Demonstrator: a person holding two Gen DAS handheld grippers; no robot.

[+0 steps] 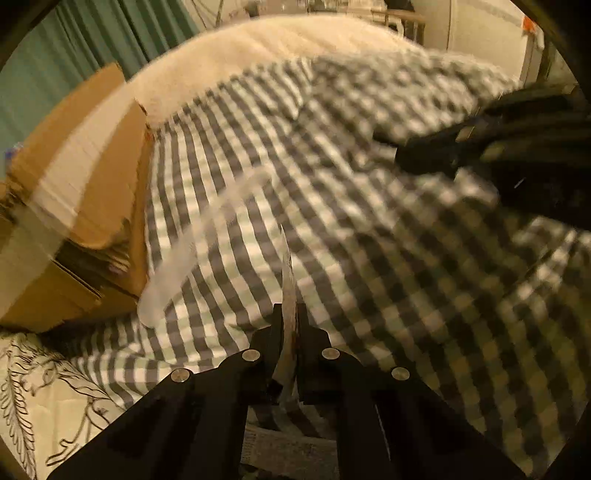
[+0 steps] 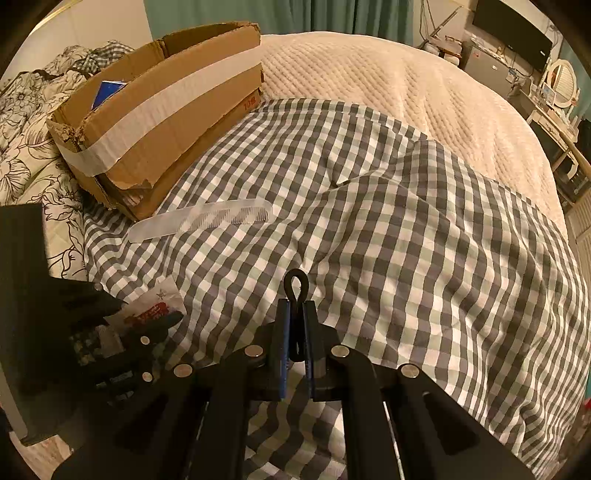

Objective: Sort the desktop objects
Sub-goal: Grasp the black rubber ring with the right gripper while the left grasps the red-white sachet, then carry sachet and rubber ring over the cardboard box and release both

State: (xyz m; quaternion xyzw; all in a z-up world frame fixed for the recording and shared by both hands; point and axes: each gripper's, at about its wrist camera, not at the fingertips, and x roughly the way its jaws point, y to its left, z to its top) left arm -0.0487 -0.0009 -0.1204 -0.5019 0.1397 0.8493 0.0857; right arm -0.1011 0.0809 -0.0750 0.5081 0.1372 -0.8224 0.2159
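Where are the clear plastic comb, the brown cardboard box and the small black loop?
Clear plastic comb (image 2: 199, 218): right wrist view, on its spine.
Brown cardboard box (image 2: 207, 96): right wrist view, on its long side wall.
Small black loop (image 2: 296, 283): right wrist view, on its rounded top.

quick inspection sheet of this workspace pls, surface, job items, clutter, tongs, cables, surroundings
surface: grey-and-white checked cloth over a cream quilt on a bed
job's things: clear comb lying on the cloth beside the cardboard box; something blue inside the box
clutter: floral bedding behind the box
tongs: left tongs shut on a thin paper packet; right tongs shut on a black looped clip
cables: wires by the far desk
surroundings: green curtain, round mirror, dark screen
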